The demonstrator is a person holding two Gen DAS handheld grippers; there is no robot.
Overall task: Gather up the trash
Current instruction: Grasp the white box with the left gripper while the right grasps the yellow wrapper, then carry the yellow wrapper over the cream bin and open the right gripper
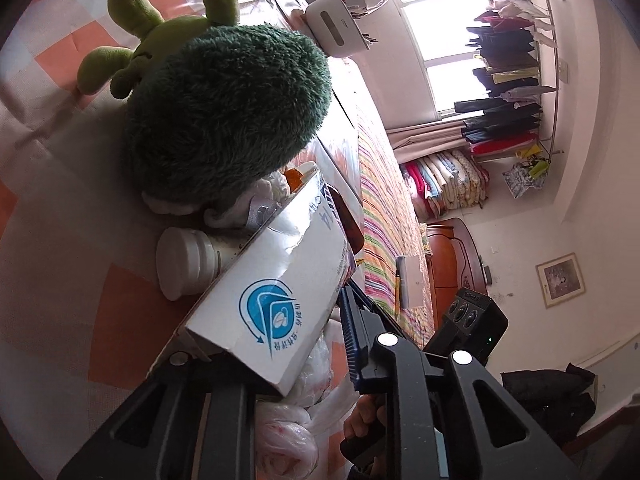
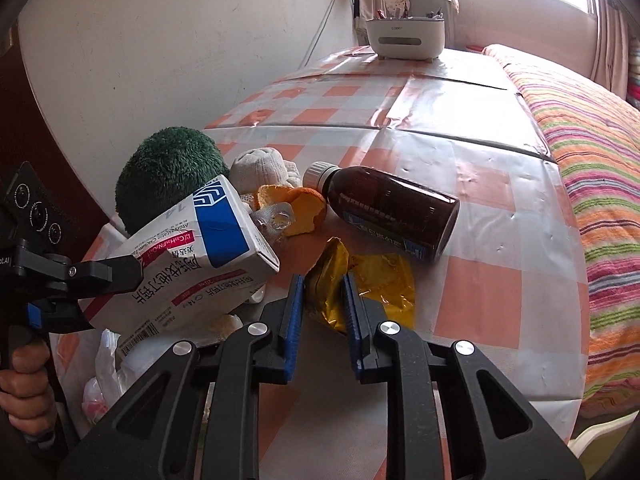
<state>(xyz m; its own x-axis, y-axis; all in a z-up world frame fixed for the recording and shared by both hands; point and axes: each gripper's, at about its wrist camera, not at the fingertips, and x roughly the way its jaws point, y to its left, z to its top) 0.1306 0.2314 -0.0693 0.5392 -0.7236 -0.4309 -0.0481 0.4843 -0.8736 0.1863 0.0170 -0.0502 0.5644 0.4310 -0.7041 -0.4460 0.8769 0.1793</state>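
The left gripper point(image 2: 120, 276) is clenched on the medicine box point(image 2: 192, 256), which it holds tilted just above the bench point(image 2: 500, 264), over the left end of the litter. Behind the box sits a green plush toy point(image 2: 164, 176), and below it, toward the near edge, lies a crumpled plastic bag point(image 2: 104, 364). Between the two grippers, ahead of the right one and to its left, lie a blister pack point(image 2: 276, 218) and orange peel point(image 2: 304, 208), touching each other.

The right gripper point(image 2: 320, 308) is closing around the gold foil wrapper point(image 2: 360, 288): its blue pads point(image 2: 294, 312) flank the wrapper's raised left fold, which looks pinched, though most of the foil spreads out to the right of the far pad. Ahead and to the right lies a brown bottle point(image 2: 392, 212) on its side, apart from the foil.

To do this step well, I judge the right gripper should squeeze until the foil crumples firmly, since thin foil slips easily. It should lift straight up before carrying, so the trailing sheet does not drag the peel or nudge the bottle into rolling. The left gripper should keep the box steady and clear of the plush toy.
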